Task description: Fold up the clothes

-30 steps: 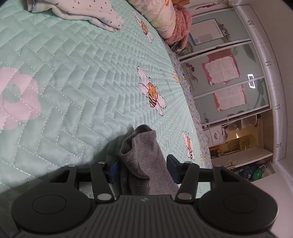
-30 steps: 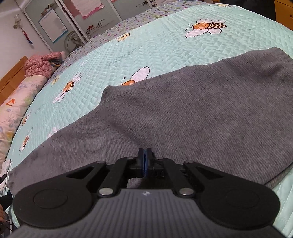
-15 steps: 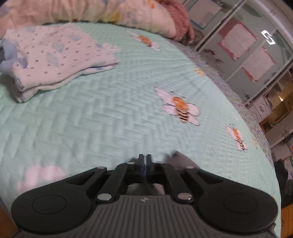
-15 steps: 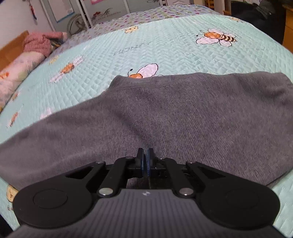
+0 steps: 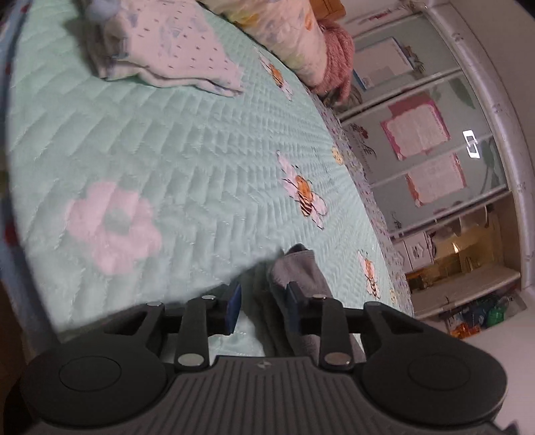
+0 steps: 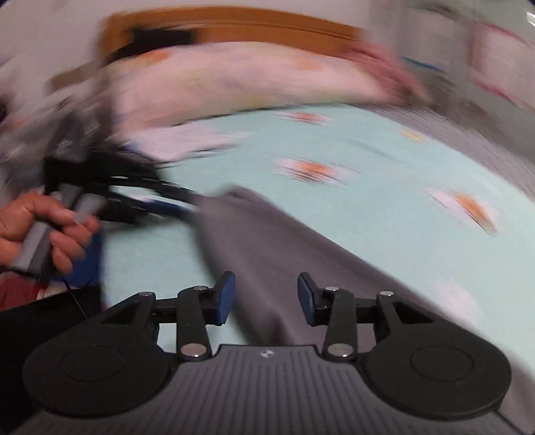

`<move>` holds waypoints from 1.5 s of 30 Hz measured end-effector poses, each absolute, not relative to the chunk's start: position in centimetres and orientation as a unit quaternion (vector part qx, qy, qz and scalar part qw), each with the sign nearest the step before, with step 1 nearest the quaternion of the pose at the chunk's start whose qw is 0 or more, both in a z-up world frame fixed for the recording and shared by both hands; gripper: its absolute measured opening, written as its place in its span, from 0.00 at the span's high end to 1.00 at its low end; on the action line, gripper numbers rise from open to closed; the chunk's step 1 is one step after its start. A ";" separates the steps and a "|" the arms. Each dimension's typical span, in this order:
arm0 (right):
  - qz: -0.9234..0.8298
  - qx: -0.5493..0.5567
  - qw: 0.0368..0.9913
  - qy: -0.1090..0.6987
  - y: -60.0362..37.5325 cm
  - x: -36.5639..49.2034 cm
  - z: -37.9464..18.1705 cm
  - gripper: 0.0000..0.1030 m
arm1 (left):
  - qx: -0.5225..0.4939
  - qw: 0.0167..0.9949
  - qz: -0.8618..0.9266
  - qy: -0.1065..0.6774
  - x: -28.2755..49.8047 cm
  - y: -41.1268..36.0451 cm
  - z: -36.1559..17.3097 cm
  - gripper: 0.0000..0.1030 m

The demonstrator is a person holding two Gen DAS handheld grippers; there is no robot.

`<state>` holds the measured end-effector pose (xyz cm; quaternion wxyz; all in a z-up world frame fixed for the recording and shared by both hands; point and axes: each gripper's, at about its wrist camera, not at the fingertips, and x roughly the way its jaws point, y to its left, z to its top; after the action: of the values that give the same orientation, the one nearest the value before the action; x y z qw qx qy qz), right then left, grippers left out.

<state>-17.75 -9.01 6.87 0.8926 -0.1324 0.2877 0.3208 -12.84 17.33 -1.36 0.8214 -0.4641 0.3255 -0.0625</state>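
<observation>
So both my claws just let go: left gripper and right gripper opening, gray sweater dropped mid-fold on the quilt.

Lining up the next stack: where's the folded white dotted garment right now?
In the left wrist view, the white dotted garment lies top-left on the green quilt, beside the floral pillow.

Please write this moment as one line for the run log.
left tongs: opening, beside grey garment | right tongs: opening, garment released | bed cover: garment lies there
</observation>
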 end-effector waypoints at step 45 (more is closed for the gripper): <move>0.254 0.117 0.912 0.299 -12.4 -10.8 8.3 0.97 | -0.406 0.830 -0.076 0.375 -8.2 15.2 -2.1 0.95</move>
<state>-10.79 -12.43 8.32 0.9122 0.1171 0.2993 0.2543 -8.16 15.18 -2.08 0.8300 -0.4064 0.3746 -0.0755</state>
